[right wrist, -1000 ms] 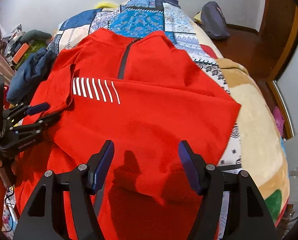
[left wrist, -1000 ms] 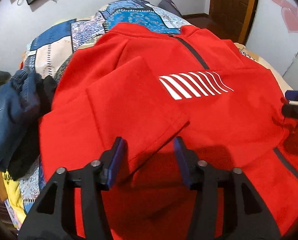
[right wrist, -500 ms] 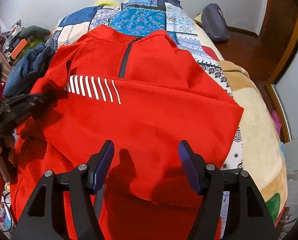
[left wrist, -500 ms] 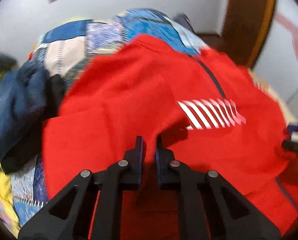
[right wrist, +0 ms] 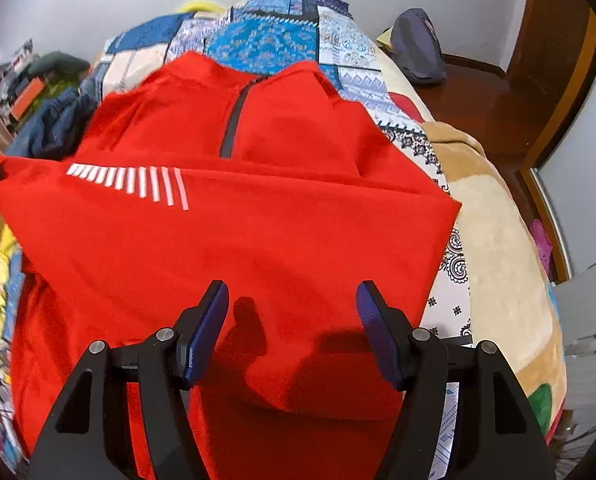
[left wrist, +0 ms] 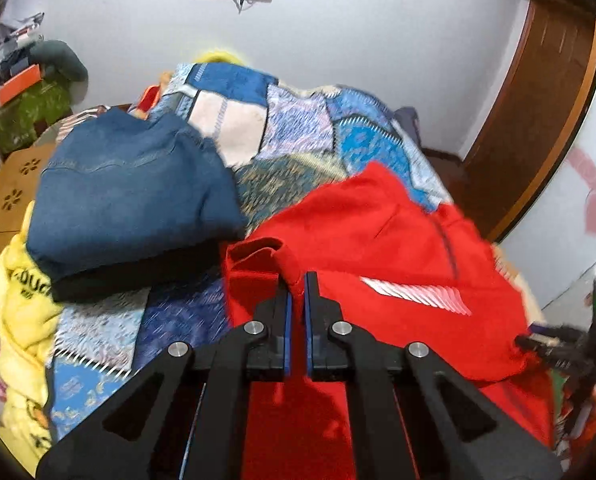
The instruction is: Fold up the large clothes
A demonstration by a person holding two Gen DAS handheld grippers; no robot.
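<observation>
A large red zip-neck top with white chest stripes lies on a patchwork bed. Its right sleeve is folded across the chest. My left gripper is shut on a fold of the red top at its left sleeve and holds it raised toward the left side. My right gripper is open and empty, hovering over the lower right part of the top. It also shows at the right edge of the left wrist view.
Folded blue jeans on a dark garment lie left of the top. A yellow blanket hangs at the bed's left edge. A grey cap sits at the far right corner. A wooden door stands on the right.
My left gripper shut on the folded left sleeve and pulled it up and out to the left. The top's left side now stretches out. My right gripper stayed open in place.
</observation>
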